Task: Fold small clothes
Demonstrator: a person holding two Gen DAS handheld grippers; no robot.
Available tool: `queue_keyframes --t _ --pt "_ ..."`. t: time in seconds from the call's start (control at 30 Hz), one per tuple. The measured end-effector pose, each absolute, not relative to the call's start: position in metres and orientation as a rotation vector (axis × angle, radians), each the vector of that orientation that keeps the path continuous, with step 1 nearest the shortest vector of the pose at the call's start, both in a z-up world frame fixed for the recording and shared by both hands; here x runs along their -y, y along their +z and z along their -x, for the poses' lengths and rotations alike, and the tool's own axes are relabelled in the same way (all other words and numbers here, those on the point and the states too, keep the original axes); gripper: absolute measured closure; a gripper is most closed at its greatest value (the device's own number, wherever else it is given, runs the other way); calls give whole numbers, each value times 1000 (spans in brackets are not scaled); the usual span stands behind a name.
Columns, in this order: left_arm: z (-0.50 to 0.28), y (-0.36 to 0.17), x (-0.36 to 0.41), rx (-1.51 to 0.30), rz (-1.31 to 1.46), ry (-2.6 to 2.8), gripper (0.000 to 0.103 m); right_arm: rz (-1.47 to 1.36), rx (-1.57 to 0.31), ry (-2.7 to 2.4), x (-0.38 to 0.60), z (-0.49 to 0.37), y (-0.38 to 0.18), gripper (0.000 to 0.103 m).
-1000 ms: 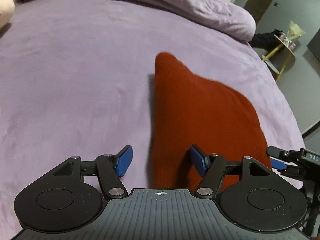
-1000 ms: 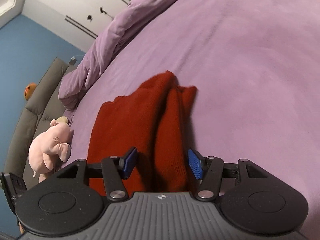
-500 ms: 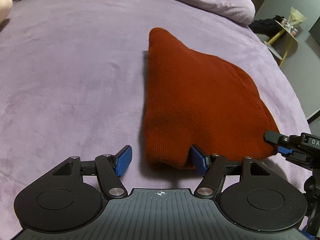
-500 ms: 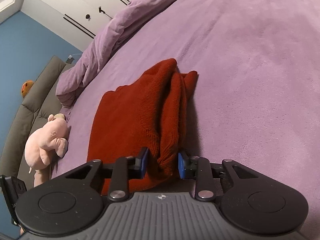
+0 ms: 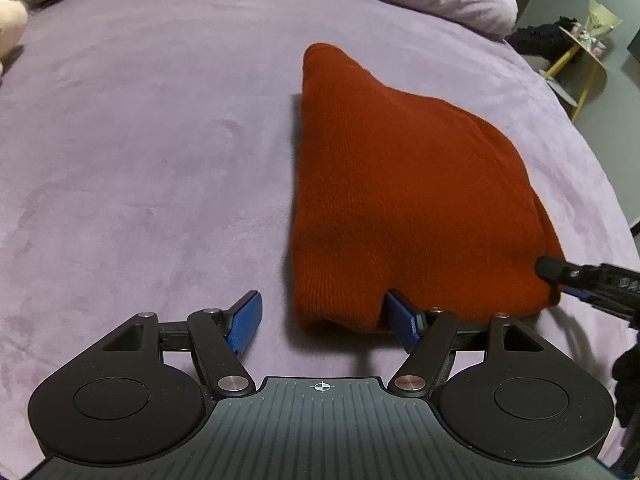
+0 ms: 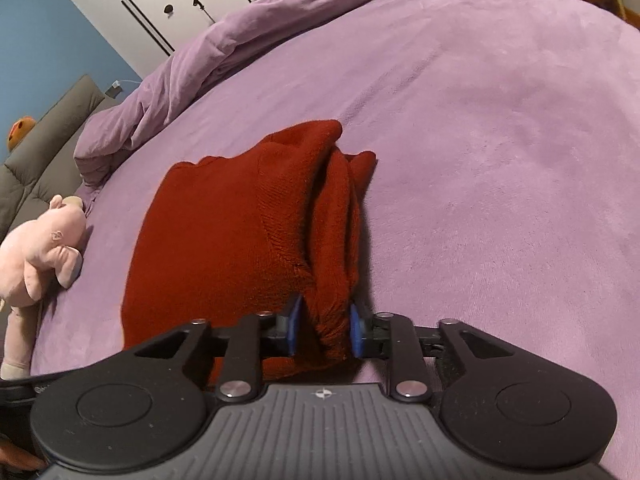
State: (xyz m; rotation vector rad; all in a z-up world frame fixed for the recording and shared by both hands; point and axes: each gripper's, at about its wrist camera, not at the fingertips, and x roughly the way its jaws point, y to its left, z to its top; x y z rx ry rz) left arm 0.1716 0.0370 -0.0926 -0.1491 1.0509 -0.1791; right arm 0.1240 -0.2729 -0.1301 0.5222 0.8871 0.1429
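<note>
The folded rust-red knitted garment (image 5: 400, 200) lay on the purple bed (image 5: 140, 160), its long axis running away from both tongs, the right tongs (image 6: 323, 330) opening around its near corner and the left tongs (image 5: 324, 326) opening wide, straddling the opposite near corner.

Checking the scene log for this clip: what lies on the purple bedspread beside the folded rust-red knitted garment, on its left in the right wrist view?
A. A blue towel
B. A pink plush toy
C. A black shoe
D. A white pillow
B: a pink plush toy lies on the purple bedspread, left of the folded rust-red knitted garment.
</note>
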Motion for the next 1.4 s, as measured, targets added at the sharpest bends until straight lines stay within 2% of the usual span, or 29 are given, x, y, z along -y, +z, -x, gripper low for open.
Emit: queue_keyframes --t 0.13,0.23,0.3,0.37,0.57,0.63,0.67,0.8,1.03,1.23,1.3,1.33,1.4 --pt "-165 -90 -37 -1044 131 -177 29 -611 -881 162 282 -109 -129 66" --pt "-160 -89 -38 -1050 133 -173 29 -741 -905 184 289 -101 -140 57" --pt "-157 -90 -39 -1057 132 -168 30 -823 -919 193 289 -99 -150 47" --pt "-155 -90 -40 -1063 125 -161 30 -898 -917 212 287 -100 -160 45" --pt "-151 -95 -43 -1076 127 -140 31 -1037 -859 192 279 -114 -182 47" --pt "-152 -96 -43 -1085 134 -139 31 -1073 -862 189 276 -119 -184 60" --pt "-153 -97 -42 -1086 135 -139 31 -1094 -867 192 276 -121 -186 73" --pt "-153 -98 -40 -1076 125 -150 31 -1129 -812 208 281 -117 -184 78" --pt "-153 -96 -43 -1074 152 -123 31 -758 -816 136 256 -122 -151 80" --pt "-151 -97 -38 -1066 117 -127 31 -803 -741 210 265 -120 -139 80" --pt "-153 -101 -35 -1073 107 -114 31 -745 -848 116 263 -127 -149 71" --pt "-153 -102 -34 -1071 101 -110 31 -762 -887 95 266 -127 -155 69" --pt "-154 -103 -31 -1068 88 -105 30 -792 -871 89 267 -120 -151 66"
